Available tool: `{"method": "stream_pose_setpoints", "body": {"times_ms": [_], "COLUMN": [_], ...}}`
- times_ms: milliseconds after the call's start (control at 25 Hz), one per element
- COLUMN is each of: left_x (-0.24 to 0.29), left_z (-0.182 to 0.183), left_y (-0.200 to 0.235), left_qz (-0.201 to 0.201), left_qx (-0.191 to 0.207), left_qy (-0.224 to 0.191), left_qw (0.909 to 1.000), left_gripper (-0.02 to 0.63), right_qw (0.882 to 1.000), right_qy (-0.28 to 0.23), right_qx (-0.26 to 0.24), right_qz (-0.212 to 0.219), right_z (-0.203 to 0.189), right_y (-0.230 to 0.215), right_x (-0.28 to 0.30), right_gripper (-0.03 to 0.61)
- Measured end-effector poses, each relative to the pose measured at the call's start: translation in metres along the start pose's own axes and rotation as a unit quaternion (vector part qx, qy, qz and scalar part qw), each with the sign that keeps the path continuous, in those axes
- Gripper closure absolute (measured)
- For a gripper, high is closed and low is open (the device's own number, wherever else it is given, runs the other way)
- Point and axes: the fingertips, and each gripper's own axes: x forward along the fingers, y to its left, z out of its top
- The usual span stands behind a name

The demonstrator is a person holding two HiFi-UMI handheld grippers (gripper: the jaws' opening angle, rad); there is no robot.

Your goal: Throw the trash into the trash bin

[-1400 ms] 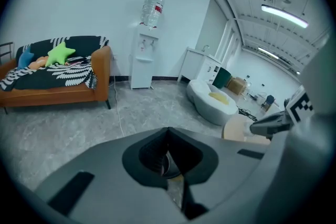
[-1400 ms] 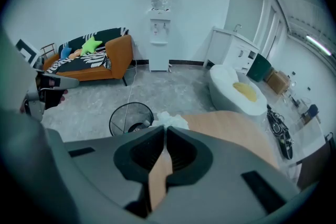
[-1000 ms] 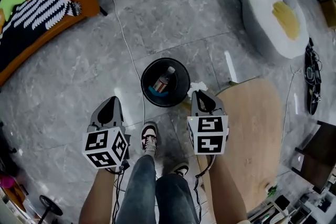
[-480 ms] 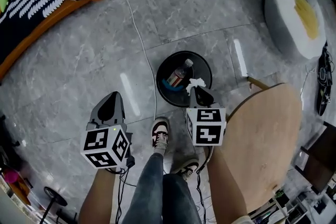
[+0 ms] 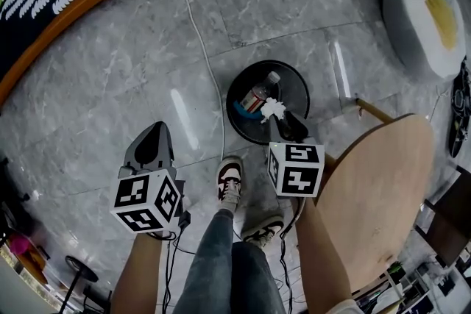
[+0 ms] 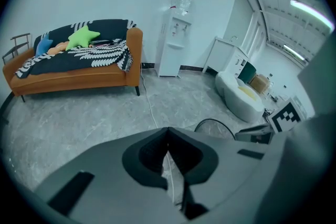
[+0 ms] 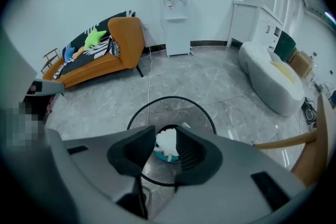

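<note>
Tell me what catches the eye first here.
The right gripper hangs over the black mesh trash bin on the grey floor, its jaws opening with a white paper wad between them. A bottle already lies in the bin. Across the room, an orange sofa stands against the wall.

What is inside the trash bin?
A plastic bottle and a blue item lie in the trash bin. The right gripper, opening around a white paper wad, hides part of its bottom.
</note>
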Motion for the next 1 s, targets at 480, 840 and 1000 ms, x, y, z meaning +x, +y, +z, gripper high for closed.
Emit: {"method": "stream_pose_setpoints", "body": {"times_ms": [480, 840, 1000], "left_x": [-0.011, -0.068, -0.120], "left_z": [0.013, 0.040, 0.069], "left_y": [-0.021, -0.080, -0.119], "left_qz": [-0.009, -0.037, -0.058], "left_qx": [0.013, 0.036, 0.053], "left_qy": [-0.015, -0.049, -0.073], "left_qw": [0.9998, 0.9975, 0.9942], "left_gripper": [0.620, 0.620, 0.620], "right_qw": [0.999, 0.997, 0.993], "right_qy": [-0.030, -0.076, -0.104], "right_qx": [0.019, 0.027, 0.048], "right_qz": [0.014, 0.012, 0.015], "right_z": [0.007, 0.023, 0.033], "right_y": [0.002, -0.010, -0.020], "right_x": [-0.039, -0.137, -0.213], "right_gripper": [0.466, 0.482, 0.486]}}
